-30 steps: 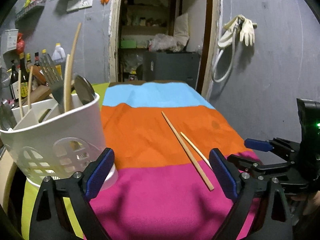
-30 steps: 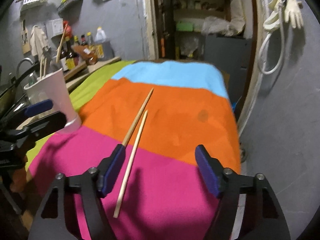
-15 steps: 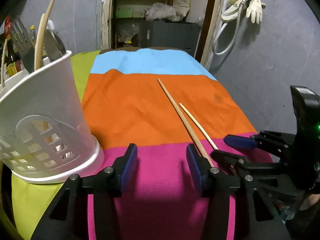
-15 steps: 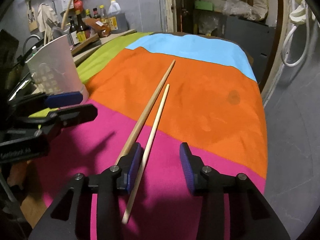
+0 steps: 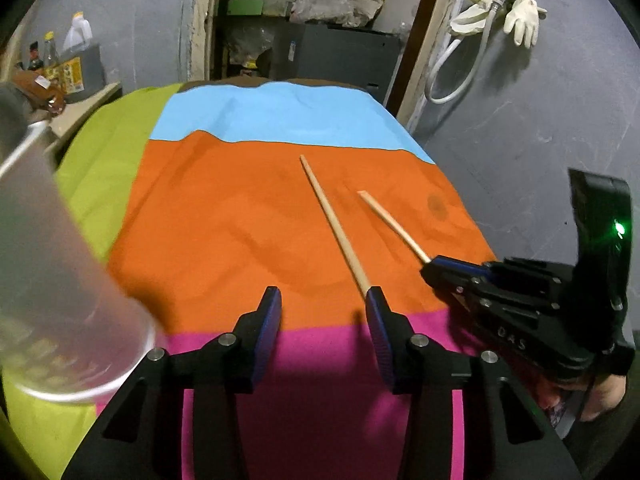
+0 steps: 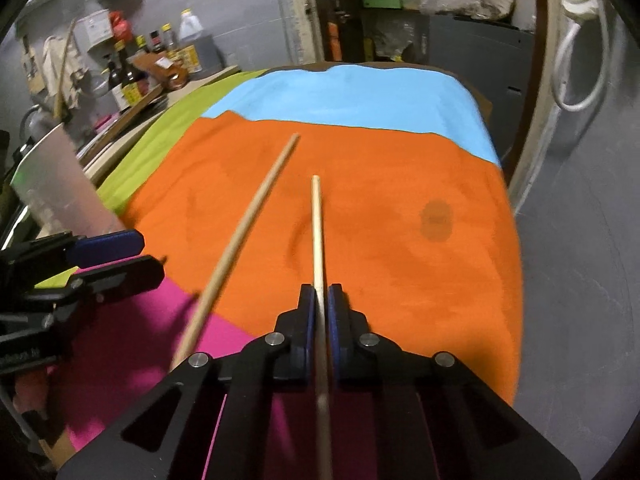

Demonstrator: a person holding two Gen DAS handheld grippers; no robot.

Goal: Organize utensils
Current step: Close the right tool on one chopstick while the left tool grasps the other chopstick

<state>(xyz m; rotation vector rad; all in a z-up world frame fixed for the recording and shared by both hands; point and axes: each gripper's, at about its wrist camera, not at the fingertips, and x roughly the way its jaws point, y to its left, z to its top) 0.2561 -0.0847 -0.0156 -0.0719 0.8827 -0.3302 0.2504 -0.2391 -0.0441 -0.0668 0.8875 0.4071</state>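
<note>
Two wooden chopsticks lie on the striped cloth (image 5: 224, 216). The thin chopstick (image 6: 317, 232) is clamped between the pads of my right gripper (image 6: 319, 300), which is shut on its near part; it is also seen as the thin chopstick (image 5: 394, 226) running into the right gripper (image 5: 430, 268). The thicker chopstick (image 5: 334, 220) ends at the tip of the right finger of my left gripper (image 5: 323, 312). The left jaws are closing with only cloth between them. The white utensil holder (image 5: 60, 280) stands blurred at the left.
Bottles (image 6: 128, 76) and clutter stand on a counter at the far left. A grey wall with a hose and gloves (image 5: 516, 12) runs along the cloth's right edge. An open doorway with shelves (image 5: 304, 12) lies beyond the far blue stripe.
Both grippers moved forward and lower over the cloth. The right jaws closed onto the thin chopstick. The left jaws narrowed a lot, and the holder slid to the left edge of its view.
</note>
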